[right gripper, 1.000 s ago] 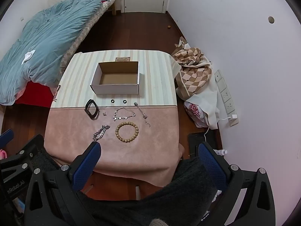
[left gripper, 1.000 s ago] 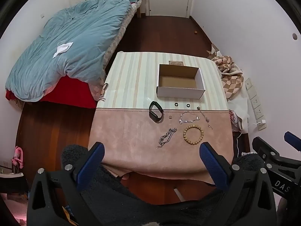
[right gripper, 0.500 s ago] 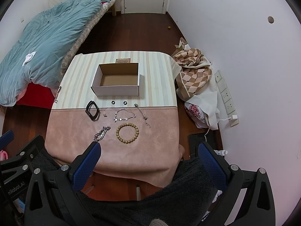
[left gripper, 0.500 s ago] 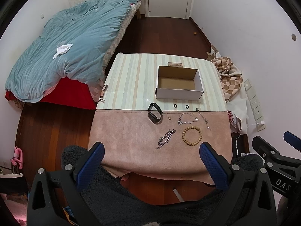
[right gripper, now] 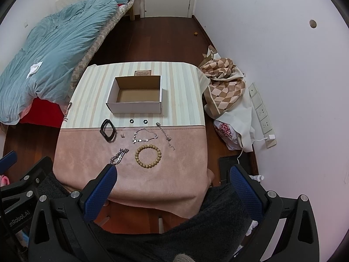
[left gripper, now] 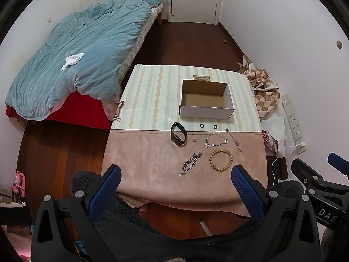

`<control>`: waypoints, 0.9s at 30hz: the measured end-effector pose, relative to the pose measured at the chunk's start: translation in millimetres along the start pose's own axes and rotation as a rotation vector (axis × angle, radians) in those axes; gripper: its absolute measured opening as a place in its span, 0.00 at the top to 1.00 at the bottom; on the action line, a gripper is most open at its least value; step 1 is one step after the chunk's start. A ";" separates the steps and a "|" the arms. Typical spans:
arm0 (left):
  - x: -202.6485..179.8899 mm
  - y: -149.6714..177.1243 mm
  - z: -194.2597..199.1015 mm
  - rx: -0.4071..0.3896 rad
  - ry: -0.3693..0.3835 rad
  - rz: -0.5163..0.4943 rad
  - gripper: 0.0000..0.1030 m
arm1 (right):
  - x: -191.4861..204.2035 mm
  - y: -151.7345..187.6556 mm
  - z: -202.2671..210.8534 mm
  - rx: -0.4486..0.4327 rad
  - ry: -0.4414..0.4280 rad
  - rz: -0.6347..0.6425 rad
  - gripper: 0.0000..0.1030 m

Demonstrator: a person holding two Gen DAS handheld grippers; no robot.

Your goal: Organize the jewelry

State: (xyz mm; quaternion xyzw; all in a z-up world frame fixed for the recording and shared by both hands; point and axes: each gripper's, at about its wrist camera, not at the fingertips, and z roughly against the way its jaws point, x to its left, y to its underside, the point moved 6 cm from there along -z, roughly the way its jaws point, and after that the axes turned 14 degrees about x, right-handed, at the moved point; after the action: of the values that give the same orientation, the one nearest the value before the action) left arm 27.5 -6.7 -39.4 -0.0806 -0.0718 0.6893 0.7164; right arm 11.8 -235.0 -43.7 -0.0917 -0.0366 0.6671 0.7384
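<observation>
An open white cardboard box (left gripper: 206,110) (right gripper: 135,108) stands empty on the striped far half of the table. In front of it lie a black wristband (left gripper: 178,133) (right gripper: 107,130), two small black rings (left gripper: 202,126) (right gripper: 131,121), a thin silver chain with stones (left gripper: 216,140) (right gripper: 145,135), another thin chain (left gripper: 234,140), a wooden bead bracelet (left gripper: 221,160) (right gripper: 148,156) and a thick silver chain bracelet (left gripper: 191,163) (right gripper: 118,155). My left gripper (left gripper: 174,174) and right gripper (right gripper: 173,173) are both open and empty, held high above the table's near edge.
The table (left gripper: 152,174) has a pink cloth on its near half. A bed with a blue duvet (left gripper: 76,50) stands to the left. Checked fabric and bags (right gripper: 226,87) lie right of the table by the wall. Dark wood floor surrounds the table.
Both views have shifted slightly, so the table and jewelry sit a little differently in frame. Both grippers stay open. Nothing on the table has moved.
</observation>
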 end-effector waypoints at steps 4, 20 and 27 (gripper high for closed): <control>0.0 -0.4 0.0 -0.002 0.000 -0.001 0.00 | -0.9 -0.6 -0.1 -0.002 -0.001 -0.001 0.00; -2.1 -4.2 3.7 -0.010 0.001 0.000 0.00 | 0.0 -3.4 2.8 -0.006 -0.002 0.002 0.00; -2.1 -3.5 3.8 -0.012 0.001 0.001 0.00 | 0.2 -2.6 2.8 -0.009 -0.001 0.002 0.00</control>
State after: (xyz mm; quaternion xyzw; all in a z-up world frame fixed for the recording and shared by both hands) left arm 30.0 -8.9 -34.9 -0.0854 -0.0754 0.6890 0.7157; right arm 13.8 -234.8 -40.4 -0.0947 -0.0397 0.6675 0.7375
